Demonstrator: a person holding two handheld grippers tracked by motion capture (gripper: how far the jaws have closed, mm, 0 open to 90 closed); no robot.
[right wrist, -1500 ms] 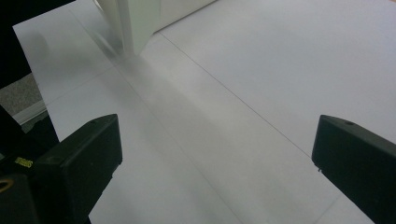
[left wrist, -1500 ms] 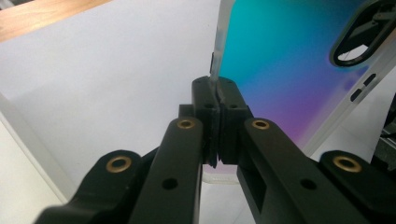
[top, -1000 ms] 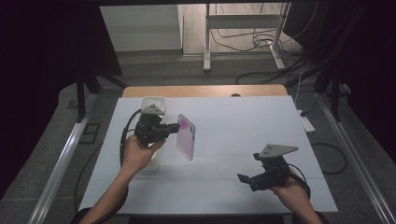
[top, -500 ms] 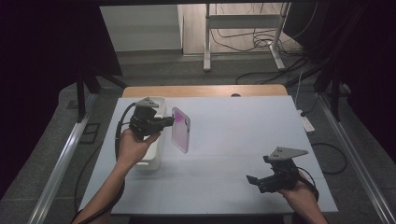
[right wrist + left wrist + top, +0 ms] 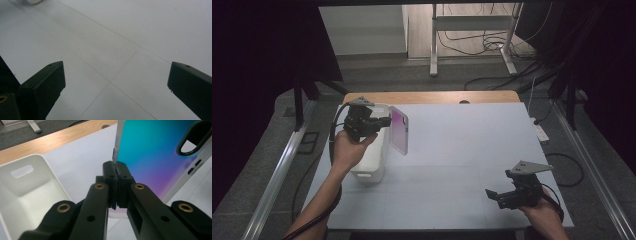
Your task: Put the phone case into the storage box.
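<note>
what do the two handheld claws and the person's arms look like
Both are black. The left claw has brass-coloured pivot bushings on flat linkage arms and a black cable looping down. The right claw carries a grey three-cornered plate on top and has blunt, blocky fingertips. Forearms are bare, no sleeves.

Right gripper (image 5: 116, 82): jaws spread wide above the white counter (image 5: 120, 37), nothing between them; a white container's corner (image 5: 33, 1) beyond the counter's seams.
</note>
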